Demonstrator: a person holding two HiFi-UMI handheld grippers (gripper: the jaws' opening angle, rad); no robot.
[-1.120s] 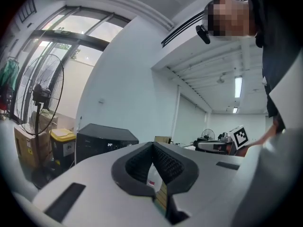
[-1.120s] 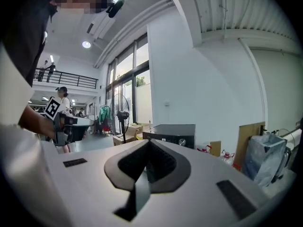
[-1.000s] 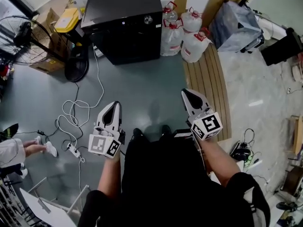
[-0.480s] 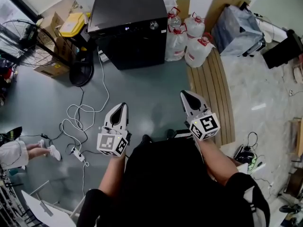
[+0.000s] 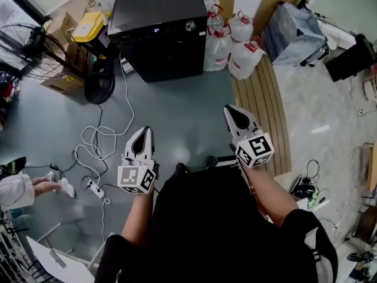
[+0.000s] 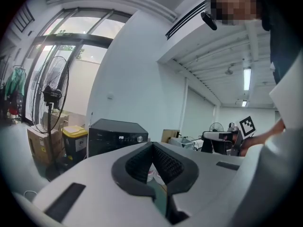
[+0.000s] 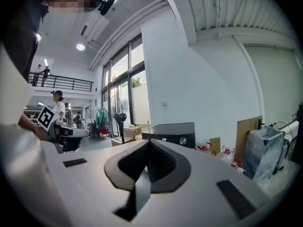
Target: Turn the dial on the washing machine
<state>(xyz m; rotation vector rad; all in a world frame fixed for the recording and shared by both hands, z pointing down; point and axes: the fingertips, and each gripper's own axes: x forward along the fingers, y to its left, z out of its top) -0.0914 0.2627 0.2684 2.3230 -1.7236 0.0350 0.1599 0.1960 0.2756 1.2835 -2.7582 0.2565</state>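
Observation:
The black washing machine (image 5: 159, 16) stands against the far wall, with a silver dial (image 5: 190, 25) on its front panel next to a lit display. Both grippers hang over the grey floor, well short of it. My left gripper (image 5: 145, 132) is shut and empty, pointing toward the machine. My right gripper (image 5: 231, 112) is shut and empty too. In the left gripper view the machine (image 6: 116, 136) and its dial (image 6: 139, 138) show beyond the closed tips (image 6: 152, 144). The right gripper view has the machine (image 7: 173, 135) and dial (image 7: 182, 140) beyond its tips (image 7: 149, 141).
Several water jugs (image 5: 230, 43) stand right of the machine, with a grey bag (image 5: 291, 31) and wooden slats (image 5: 259, 105) further right. A floor fan (image 5: 35, 46), a yellow-lidded bin (image 5: 88, 25) and boxes are on the left. White cables (image 5: 100, 140) trail across the floor. Another person's foot (image 5: 59, 186) is at the left edge.
Both grippers have drifted a little over the floor and the head view has shifted. Both stay shut and empty.

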